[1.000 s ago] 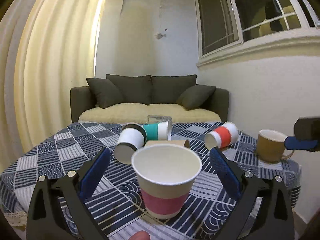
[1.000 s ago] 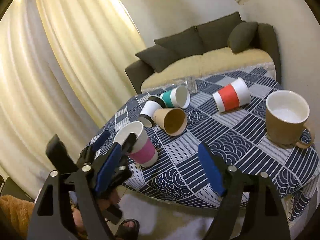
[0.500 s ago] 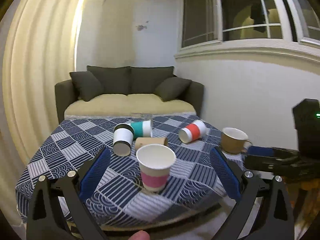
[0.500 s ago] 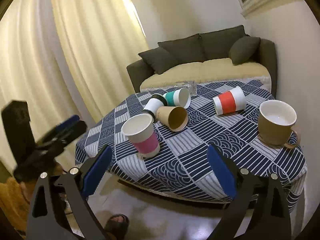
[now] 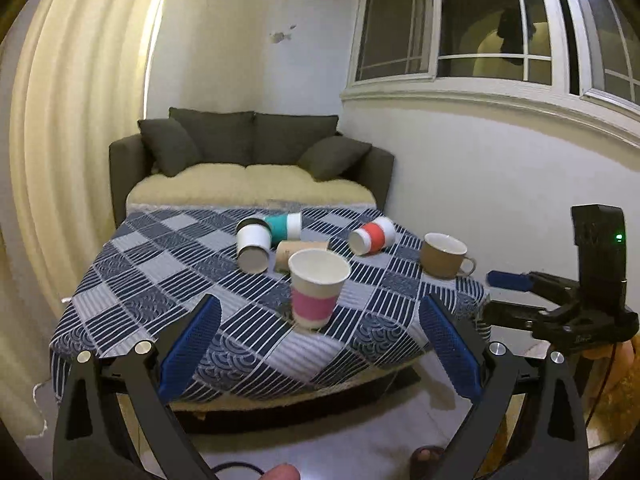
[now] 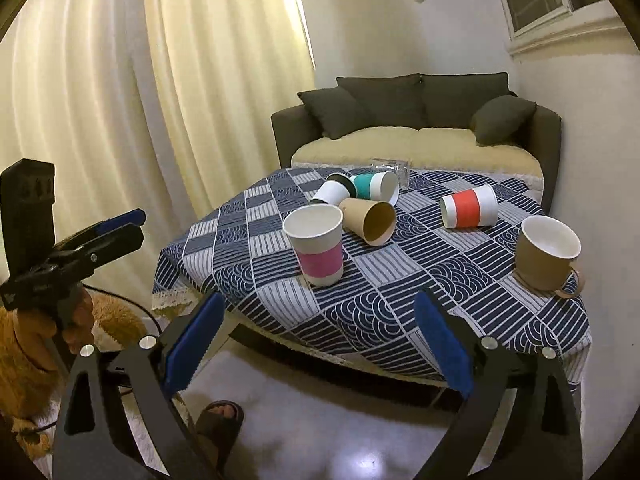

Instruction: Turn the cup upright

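Note:
A paper cup with a pink band stands upright near the front edge of the patterned table. Behind it, on their sides, lie a plain brown cup, a white-and-black cup, a teal-banded cup and a red-banded cup. My left gripper is open and empty, off the table's front. My right gripper is open and empty, also off the table.
A brown mug stands upright at the table's right edge. A clear glass lies at the far edge. A dark sofa stands behind the table, curtains at left, a wall at right. The person's sandalled foot is on the floor.
Both grippers have pulled back from the table, open. The pink-banded cup has stayed upright where it stood and now looks smaller and farther away.

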Demonstrator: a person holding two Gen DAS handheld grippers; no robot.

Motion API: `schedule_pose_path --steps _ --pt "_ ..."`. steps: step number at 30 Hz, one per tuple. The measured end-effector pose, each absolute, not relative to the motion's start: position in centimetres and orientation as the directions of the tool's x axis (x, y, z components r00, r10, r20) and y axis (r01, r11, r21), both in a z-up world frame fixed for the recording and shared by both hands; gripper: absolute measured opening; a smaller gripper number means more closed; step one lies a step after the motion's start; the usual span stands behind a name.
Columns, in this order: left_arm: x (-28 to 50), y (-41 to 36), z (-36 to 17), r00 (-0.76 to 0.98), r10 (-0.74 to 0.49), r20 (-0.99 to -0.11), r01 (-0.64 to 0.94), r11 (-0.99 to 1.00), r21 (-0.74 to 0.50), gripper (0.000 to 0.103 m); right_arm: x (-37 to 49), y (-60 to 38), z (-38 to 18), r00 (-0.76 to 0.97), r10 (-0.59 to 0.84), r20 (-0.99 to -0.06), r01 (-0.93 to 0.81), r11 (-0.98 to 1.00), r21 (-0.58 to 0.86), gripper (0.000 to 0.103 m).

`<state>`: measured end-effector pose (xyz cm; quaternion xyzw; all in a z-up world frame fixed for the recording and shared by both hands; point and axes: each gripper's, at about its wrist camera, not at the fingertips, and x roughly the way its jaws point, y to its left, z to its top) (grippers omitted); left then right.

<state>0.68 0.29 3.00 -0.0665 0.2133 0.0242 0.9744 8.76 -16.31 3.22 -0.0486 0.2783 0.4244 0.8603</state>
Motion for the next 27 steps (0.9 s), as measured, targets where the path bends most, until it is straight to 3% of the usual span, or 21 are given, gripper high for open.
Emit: schedule_pose_path --steps 27 --pt "1.4 1.4 -0.7 0.850 0.036 -0.525 -0.111 0.988 -0.112 0.097 9.0 -15.5 1.3 0.514 0.695 -0.503 -0.751 0.648 0.128 0.098"
